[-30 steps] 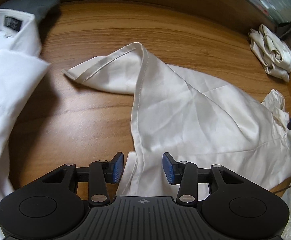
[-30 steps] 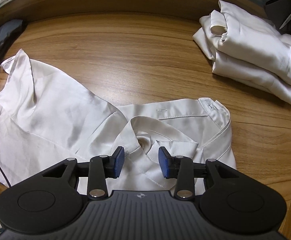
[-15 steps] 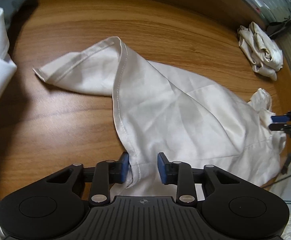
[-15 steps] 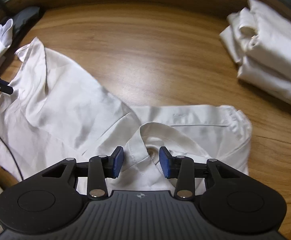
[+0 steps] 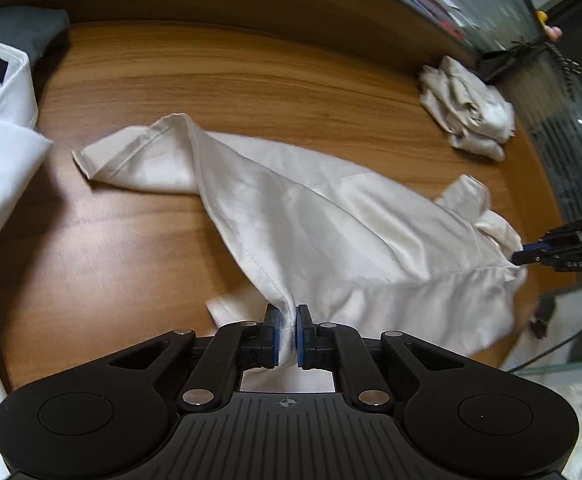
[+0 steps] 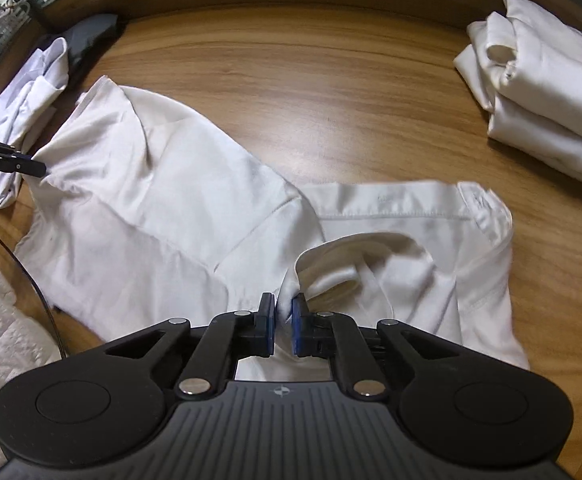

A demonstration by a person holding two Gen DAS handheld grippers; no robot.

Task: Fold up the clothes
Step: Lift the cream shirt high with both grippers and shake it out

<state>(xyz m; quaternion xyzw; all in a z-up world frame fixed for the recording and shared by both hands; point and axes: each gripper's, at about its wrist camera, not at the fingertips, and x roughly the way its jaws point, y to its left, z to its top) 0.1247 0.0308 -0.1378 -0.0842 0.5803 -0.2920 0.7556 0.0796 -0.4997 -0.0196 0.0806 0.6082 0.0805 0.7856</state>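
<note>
A moment ago our fingers stood open over the crumpled cream satin shirt (image 5: pixel 331 232) on the wooden surface (image 5: pixel 251 80). Now our left gripper (image 5: pixel 288 334) is closing on its seamed hem and our right gripper (image 6: pixel 283 330) on the collar edge, cloth pinched in both. With both ends gripped, we judge we can spread it flat for folding.

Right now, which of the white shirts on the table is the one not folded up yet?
The cream shirt spread across the middle of the table, pinched by both grippers. The shirts in the cream stack at the right are already folded.
</note>
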